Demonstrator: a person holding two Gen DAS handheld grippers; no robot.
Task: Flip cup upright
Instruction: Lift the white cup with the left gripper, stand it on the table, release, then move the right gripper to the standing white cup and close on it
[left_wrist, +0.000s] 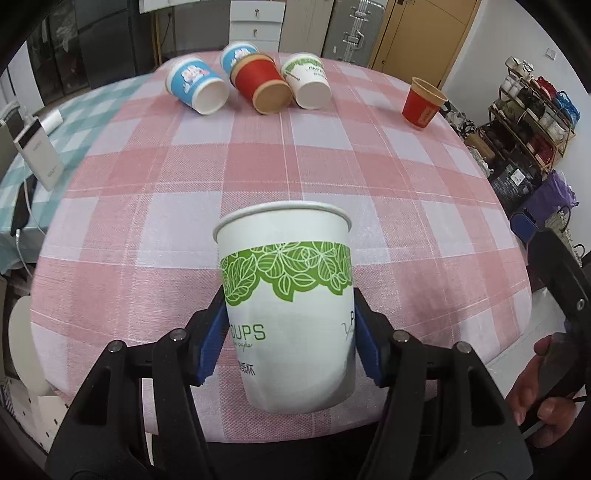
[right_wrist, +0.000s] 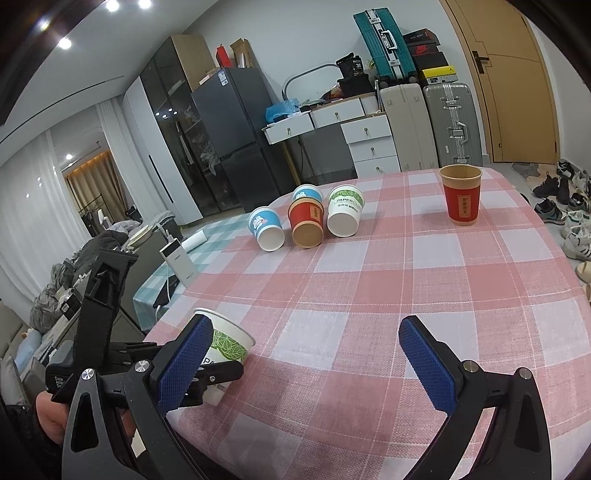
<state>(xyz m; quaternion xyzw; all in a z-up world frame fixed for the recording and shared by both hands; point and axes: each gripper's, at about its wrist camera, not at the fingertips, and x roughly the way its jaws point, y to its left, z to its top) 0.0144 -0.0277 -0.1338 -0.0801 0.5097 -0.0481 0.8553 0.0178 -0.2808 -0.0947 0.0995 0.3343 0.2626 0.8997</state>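
My left gripper (left_wrist: 291, 347) is shut on a white paper cup with a green leaf band (left_wrist: 288, 295). It holds the cup upright, mouth up, near the table's front edge. The same cup (right_wrist: 229, 343) shows at the lower left of the right wrist view, partly hidden by my right gripper's left finger. My right gripper (right_wrist: 310, 365) is open and empty above the pink checked tablecloth (right_wrist: 369, 295). At the far side several cups lie on their sides: two blue ones (left_wrist: 195, 85), a red one (left_wrist: 260, 83) and a white-green one (left_wrist: 306, 79). A red cup (left_wrist: 423, 103) stands upright at the far right.
A white power bank (left_wrist: 37, 155) with a cable lies on a teal checked cloth at the left. The table's right edge drops to a shoe rack (left_wrist: 532, 125) and shoes on the floor (right_wrist: 569, 206). Suitcases and drawers (right_wrist: 369, 144) stand behind the table.
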